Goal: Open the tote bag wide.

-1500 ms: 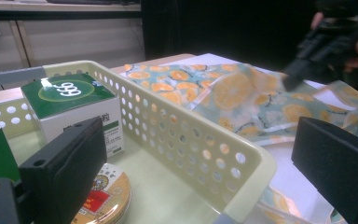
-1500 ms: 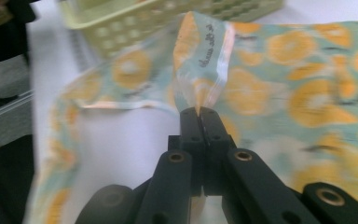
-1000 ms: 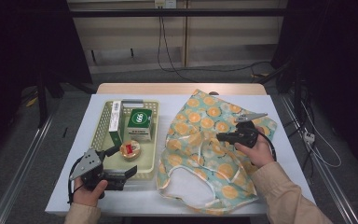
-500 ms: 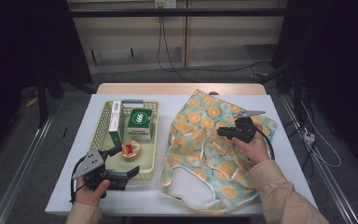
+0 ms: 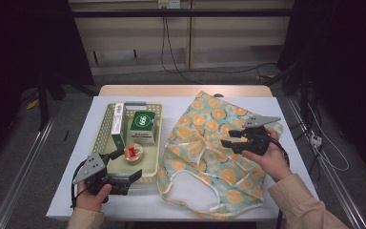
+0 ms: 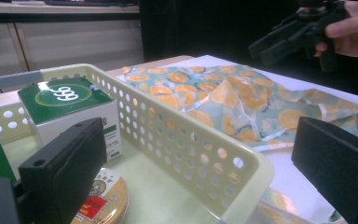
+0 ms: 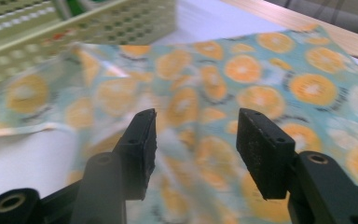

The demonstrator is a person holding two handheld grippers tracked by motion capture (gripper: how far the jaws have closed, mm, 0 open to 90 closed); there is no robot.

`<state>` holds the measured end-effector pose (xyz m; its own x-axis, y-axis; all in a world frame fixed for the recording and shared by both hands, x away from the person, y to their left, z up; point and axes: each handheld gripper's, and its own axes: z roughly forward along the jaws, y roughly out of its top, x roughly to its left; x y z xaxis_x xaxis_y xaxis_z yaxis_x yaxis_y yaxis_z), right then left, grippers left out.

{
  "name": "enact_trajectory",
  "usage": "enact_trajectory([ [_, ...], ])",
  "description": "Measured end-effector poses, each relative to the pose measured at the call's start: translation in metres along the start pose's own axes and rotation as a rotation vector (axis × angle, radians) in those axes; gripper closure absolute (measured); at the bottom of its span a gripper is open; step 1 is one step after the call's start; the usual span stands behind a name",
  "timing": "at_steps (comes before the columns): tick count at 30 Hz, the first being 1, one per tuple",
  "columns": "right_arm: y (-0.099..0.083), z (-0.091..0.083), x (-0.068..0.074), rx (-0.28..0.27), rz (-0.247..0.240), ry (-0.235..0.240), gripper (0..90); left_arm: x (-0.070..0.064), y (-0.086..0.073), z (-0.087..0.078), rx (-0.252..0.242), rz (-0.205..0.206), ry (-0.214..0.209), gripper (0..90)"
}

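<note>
Bag [image 5: 209, 143] beside basket [image 5: 106, 125]; right tool [image 5: 229, 142] above.

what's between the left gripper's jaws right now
In the left gripper view, the open left gripper straddles the near corner of the perforated basket; the round tin sits just inside.
</note>
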<state>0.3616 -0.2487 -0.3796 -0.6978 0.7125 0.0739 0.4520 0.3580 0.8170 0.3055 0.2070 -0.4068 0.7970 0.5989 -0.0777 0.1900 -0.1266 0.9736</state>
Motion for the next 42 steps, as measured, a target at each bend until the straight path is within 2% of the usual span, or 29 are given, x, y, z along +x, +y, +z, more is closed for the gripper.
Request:
enact_trajectory([
  [3, -0.007, 0.003, 0.020, 0.011, -0.021, 0.069, 58.3, 0.001, 0.000, -0.002, -0.001, -0.001, 0.006, 3.1],
  [4, -0.012, 0.006, 0.027, 0.026, -0.031, 0.096, 59.4, 0.001, 0.000, -0.002, -0.001, -0.003, 0.007, 3.1],
  [9, -0.032, 0.021, 0.046, 0.077, -0.048, 0.163, 62.3, 0.000, 0.000, -0.002, 0.001, -0.001, 0.006, 3.1],
  [12, -0.046, 0.030, 0.050, 0.111, -0.071, 0.161, 62.3, -0.001, 0.000, -0.002, -0.002, -0.004, 0.004, 3.1],
  [14, -0.052, 0.032, 0.049, 0.113, -0.044, 0.172, 61.9, 0.000, -0.001, -0.001, 0.003, -0.003, 0.005, 3.1],
  [15, -0.054, 0.032, 0.048, 0.122, -0.048, 0.166, 61.8, 0.000, -0.001, -0.001, 0.004, -0.004, 0.004, 3.1],
  [17, -0.057, 0.033, 0.047, 0.128, -0.059, 0.150, 61.7, 0.000, -0.002, -0.001, 0.002, -0.006, 0.003, 3.1],
  [22, -0.061, 0.034, 0.050, 0.142, -0.066, 0.157, 62.5, 0.000, -0.002, 0.000, 0.005, -0.005, 0.002, 3.1],
  [24, -0.062, 0.035, 0.052, 0.149, -0.086, 0.147, 62.9, 0.000, -0.002, 0.000, 0.008, -0.005, 0.003, 3.1],
  [26, -0.065, 0.036, 0.055, 0.157, -0.094, 0.158, 62.9, 0.000, -0.003, 0.000, 0.014, -0.002, 0.002, 3.1],
  [29, -0.069, 0.037, 0.056, 0.183, -0.133, 0.114, 62.3, 0.000, -0.002, -0.001, 0.011, -0.002, 0.004, 3.1],
  [31, -0.070, 0.035, 0.053, 0.176, -0.124, 0.102, 62.0, 0.000, -0.002, -0.001, 0.009, -0.002, 0.006, 3.1],
  [32, -0.071, 0.035, 0.050, 0.173, -0.114, 0.092, 63.1, 0.000, -0.002, -0.002, 0.009, -0.002, 0.006, 3.1],
  [37, -0.071, 0.036, 0.040, 0.169, -0.069, 0.084, 83.9, -0.001, -0.002, -0.002, 0.007, -0.004, 0.010, 3.1],
  [42, -0.066, 0.039, 0.038, 0.186, -0.059, 0.085, 89.8, -0.001, -0.002, -0.002, 0.008, -0.002, 0.009, 3.1],
])
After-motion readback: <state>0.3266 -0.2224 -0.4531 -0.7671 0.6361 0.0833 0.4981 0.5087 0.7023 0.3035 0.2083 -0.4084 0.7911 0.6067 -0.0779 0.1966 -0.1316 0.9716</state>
